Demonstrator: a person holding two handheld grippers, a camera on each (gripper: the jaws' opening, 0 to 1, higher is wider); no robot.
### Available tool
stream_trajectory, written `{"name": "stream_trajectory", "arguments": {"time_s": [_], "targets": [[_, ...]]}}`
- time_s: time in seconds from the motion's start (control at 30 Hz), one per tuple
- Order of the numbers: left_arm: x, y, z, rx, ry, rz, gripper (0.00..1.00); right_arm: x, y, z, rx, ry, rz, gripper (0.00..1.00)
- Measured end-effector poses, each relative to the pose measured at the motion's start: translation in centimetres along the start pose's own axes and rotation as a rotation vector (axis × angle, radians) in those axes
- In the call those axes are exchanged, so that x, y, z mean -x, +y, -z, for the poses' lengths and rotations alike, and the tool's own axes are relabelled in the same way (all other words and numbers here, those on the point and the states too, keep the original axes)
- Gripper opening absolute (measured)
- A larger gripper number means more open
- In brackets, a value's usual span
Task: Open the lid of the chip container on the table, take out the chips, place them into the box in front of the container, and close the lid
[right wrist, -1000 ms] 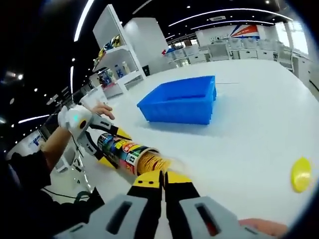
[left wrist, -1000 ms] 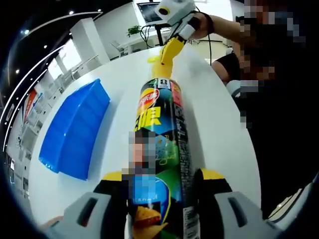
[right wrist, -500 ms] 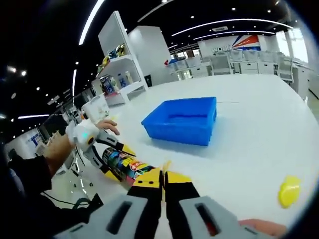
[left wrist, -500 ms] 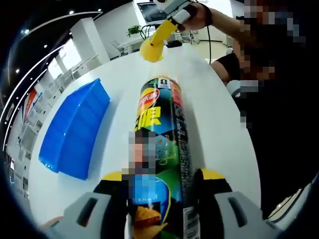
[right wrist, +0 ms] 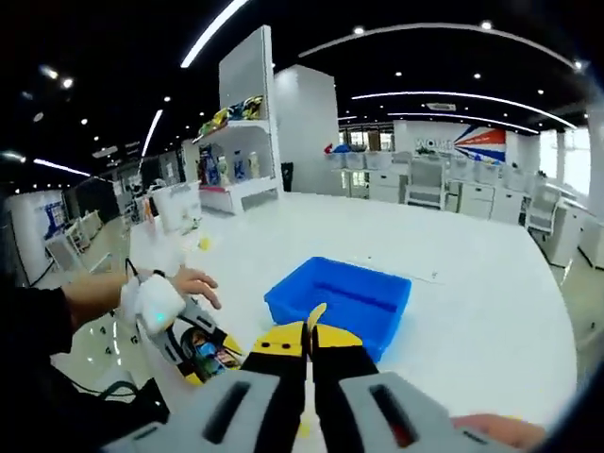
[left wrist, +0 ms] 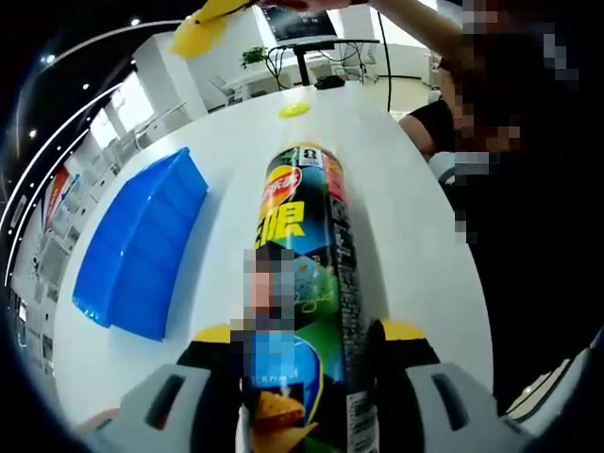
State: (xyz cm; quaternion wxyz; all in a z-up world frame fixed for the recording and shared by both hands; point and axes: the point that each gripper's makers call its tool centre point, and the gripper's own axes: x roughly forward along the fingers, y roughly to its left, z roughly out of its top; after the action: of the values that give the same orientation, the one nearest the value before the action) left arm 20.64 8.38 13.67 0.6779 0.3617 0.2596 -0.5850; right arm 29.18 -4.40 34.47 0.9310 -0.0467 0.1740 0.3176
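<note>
Between the right gripper's (right wrist: 310,351) fingers, pressed together, a chip (right wrist: 316,316) sticks up edge-on, raised high with the box (right wrist: 340,300) beyond and below it. Low at that view's left lies the can (right wrist: 203,346), held by the left gripper (right wrist: 179,330) in the person's hand (right wrist: 189,283). From the left gripper's (left wrist: 307,349) own view, its fingers clamp the lower body of the can (left wrist: 304,255), which lies along the surface (left wrist: 415,236) pointing away, the box (left wrist: 142,245) well to its left, the lid (left wrist: 294,109) lying off beyond the mouth. Up top, the chip (left wrist: 200,33) rides in the right gripper. The transfer step seems underway: next, carry the chip over the box, lower it, and part the fingers gently so it doesn't snap.
</note>
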Motion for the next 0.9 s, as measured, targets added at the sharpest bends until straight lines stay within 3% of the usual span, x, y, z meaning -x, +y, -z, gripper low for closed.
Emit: {"name": "stream_trajectory", "arguments": {"time_s": [0.2, 0.4, 0.53, 0.7, 0.9], "targets": [[0.0, -0.1, -0.1, 0.0, -0.001, 0.001, 0.56, -3.8, -1.3, -3.2, 0.094, -0.029, 0.073, 0.03], [-0.1, -0.3, -0.2, -0.001, -0.002, 0.001, 0.56, -9.0, -2.5, -3.4, 0.156, -0.021, 0.128, 0.03], [0.0, -0.2, -0.1, 0.0, -0.003, 0.0, 0.56, -12.6, -3.2, -1.4, 0.105, 0.022, 0.133, 0.03], [0.0, 0.0, 0.0, -0.001, -0.007, 0.0, 0.56, -17.5, -5.0, 2.9, 0.102, 0.095, 0.183, 0.03], [0.1, 0.5, 0.2, 0.004, -0.008, 0.002, 0.56, -20.6, -4.9, 7.7, 0.098, 0.186, 0.194, 0.03]]}}
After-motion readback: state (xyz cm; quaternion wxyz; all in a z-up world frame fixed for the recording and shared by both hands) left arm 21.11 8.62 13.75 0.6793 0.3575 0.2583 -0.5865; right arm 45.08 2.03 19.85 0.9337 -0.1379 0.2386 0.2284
